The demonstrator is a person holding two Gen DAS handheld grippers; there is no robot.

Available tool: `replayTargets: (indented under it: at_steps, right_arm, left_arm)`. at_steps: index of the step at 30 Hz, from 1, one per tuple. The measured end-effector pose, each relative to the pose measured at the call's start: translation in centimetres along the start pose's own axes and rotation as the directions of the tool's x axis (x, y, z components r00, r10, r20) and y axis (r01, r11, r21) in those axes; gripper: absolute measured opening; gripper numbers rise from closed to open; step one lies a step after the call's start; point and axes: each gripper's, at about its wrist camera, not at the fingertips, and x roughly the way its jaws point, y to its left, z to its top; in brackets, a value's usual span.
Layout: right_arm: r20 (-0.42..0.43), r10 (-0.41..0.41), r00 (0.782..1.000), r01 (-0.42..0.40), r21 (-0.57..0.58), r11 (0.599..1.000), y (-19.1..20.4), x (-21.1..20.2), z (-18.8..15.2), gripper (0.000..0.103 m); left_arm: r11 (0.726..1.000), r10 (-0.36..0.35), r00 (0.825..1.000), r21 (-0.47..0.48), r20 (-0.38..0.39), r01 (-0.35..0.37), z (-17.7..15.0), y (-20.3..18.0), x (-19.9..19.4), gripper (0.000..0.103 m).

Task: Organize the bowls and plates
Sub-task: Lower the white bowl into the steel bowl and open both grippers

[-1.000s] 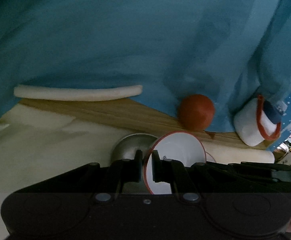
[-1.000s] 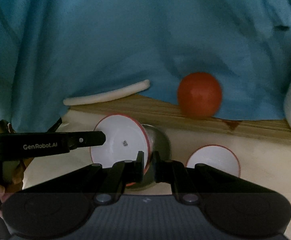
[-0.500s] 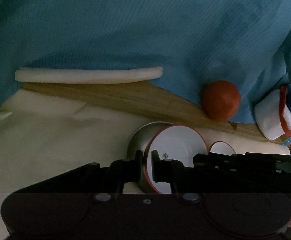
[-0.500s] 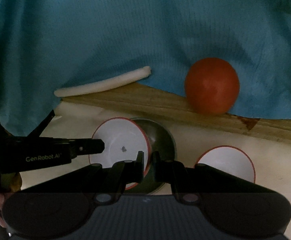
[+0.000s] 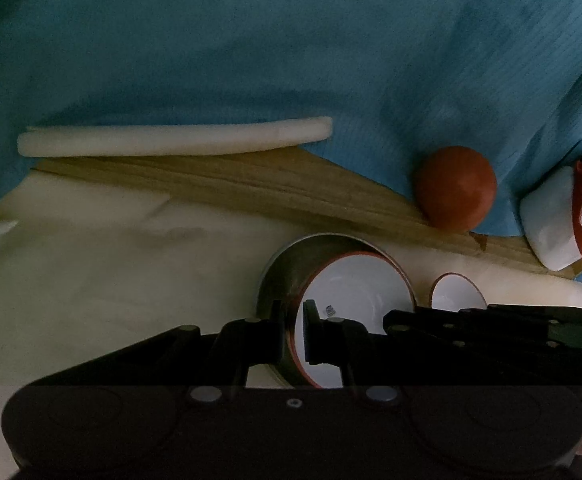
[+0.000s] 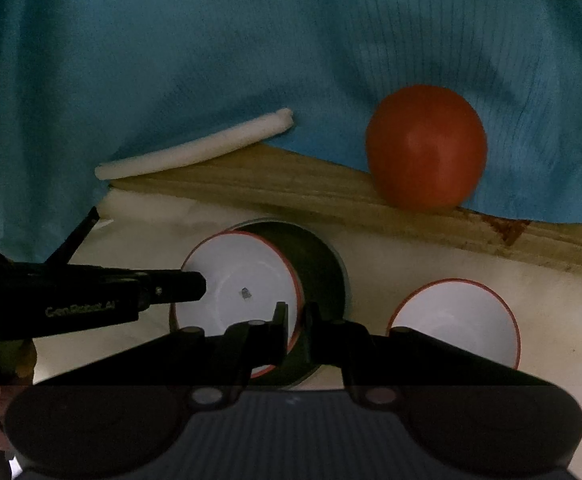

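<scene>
A: Left wrist view, item one?
B: The left gripper (image 5: 294, 328) is reaching forward low over the table, jaws narrow and pinching the near rim of a white red-rimmed bowl (image 5: 357, 300). That bowl is sitting tilted inside a metal bowl (image 5: 281, 276). The right gripper (image 5: 491, 320) is lying across from the right side.

A: Surface and surroundings there?
B: A cream table covering (image 5: 111, 264) is lying under the bowls. A second small red-rimmed bowl (image 5: 457, 294) is standing just beside the metal one. A wooden board (image 5: 251, 184) is running behind, with a tomato (image 5: 455, 188) resting on it, a white foam strip (image 5: 171, 140) along its far edge, and blue cloth (image 5: 251, 40) hanging behind. A white container with a red band (image 5: 555, 224) is sitting at the right.

A: Right wrist view?
B: The right gripper (image 6: 294, 326) is closing narrow on the opposite rim, at the nested white bowl (image 6: 239, 280) and metal bowl (image 6: 323, 272); which rim it is holding, I cannot tell. The left gripper (image 6: 187, 286) is coming in from the left, touching the white bowl.

A: Surroundings?
B: The second bowl (image 6: 455, 320) is standing apart at the right; the tomato (image 6: 425, 144) is resting on the board (image 6: 291, 196).
</scene>
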Motion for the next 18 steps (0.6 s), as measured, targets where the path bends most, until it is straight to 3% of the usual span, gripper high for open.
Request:
replayTargets:
  at_steps: [10,18]
  right_arm:
    - [-0.03,0.004,1.0,-0.003,0.018,1.0,-0.4,1.2,0.2,0.009]
    - [-0.028,0.003,1.0,-0.002,0.041,0.999,-0.6,1.9,0.3,0.009]
  left_arm:
    - [1.0,0.024,0.999,-0.003,-0.03,-0.024,0.3,0.1,0.9,0.008]
    - [1.0,0.024,1.0,0.01,-0.005,-0.024,0.4,0.2,1.1,0.008]
